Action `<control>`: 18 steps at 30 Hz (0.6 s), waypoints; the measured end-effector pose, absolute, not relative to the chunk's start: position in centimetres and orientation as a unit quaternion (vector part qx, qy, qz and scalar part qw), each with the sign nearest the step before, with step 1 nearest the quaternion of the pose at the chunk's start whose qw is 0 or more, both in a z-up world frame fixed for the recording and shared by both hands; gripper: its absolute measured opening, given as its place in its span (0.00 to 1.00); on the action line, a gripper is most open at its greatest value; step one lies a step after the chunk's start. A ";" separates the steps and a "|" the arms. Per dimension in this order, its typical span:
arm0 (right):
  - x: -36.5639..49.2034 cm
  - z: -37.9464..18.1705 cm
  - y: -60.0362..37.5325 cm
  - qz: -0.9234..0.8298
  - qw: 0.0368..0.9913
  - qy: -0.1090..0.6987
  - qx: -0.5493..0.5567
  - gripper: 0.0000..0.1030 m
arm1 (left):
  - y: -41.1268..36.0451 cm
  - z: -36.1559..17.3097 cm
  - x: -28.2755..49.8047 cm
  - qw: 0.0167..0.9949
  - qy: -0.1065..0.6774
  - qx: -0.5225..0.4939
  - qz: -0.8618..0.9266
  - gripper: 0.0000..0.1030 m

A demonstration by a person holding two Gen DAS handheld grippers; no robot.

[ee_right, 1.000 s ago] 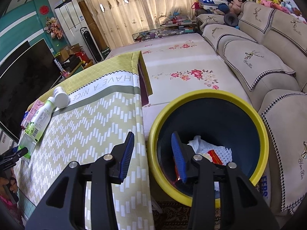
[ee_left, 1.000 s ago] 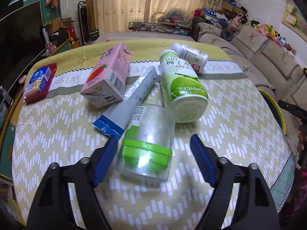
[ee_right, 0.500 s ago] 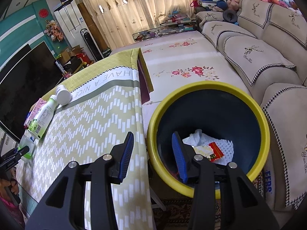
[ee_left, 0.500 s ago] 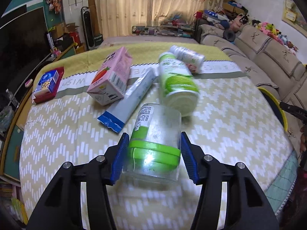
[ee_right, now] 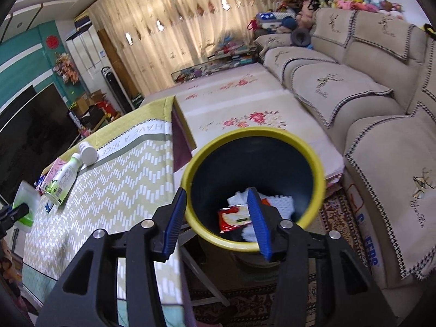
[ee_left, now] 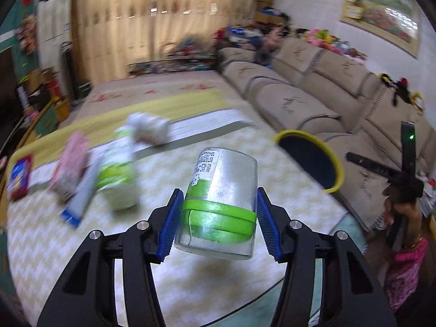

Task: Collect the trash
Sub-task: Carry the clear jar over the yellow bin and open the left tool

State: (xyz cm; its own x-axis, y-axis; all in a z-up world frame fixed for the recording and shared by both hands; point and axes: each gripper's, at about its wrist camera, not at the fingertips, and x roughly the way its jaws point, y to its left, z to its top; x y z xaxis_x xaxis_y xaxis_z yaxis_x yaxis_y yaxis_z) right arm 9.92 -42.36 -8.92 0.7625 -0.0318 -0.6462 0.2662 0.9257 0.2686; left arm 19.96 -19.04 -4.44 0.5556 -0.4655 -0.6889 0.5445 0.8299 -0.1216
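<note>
Lifted off the table since: clear jar (ee_left: 218, 204), green-lidded end toward camera.

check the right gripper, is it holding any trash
No, the right gripper is empty, its blue pads apart over the yellow-rimmed bin, with the wrappers lying at the bottom.

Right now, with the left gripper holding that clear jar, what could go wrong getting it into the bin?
1. The left gripper pinches the clear jar only at its green lid end, with the body sticking out forward. On smooth plastic it may pivot or slip in a fast swing.
2. The right gripper, jaws open and empty, hangs right over the yellow-rimmed bin, so the two grippers could collide there.
3. The bin sits below the table edge; an early release may hit its rim.
</note>
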 end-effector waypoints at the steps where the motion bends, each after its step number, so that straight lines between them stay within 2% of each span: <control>1: 9.4 -8.8 -42.7 -0.085 0.923 0.331 0.176 0.44 | -20.2 -4.2 20.0 0.877 0.373 0.056 -0.298 0.52; 9: 5.1 -8.4 -46.1 -0.132 0.923 0.306 0.192 0.46 | -31.7 -3.6 21.2 0.843 0.373 0.083 -0.379 0.52; 18: 3.2 -9.5 -48.9 -0.156 0.914 0.309 0.211 0.48 | -44.7 -6.6 24.6 0.810 0.399 0.117 -0.414 0.52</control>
State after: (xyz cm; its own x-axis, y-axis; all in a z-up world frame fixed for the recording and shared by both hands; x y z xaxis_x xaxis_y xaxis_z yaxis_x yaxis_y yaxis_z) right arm 3.22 -48.94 -9.48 0.7599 -0.1549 -0.6313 0.4162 0.8620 0.2894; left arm 24.59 -44.70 -6.58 0.3382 -0.5774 -0.7431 0.7641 0.6295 -0.1413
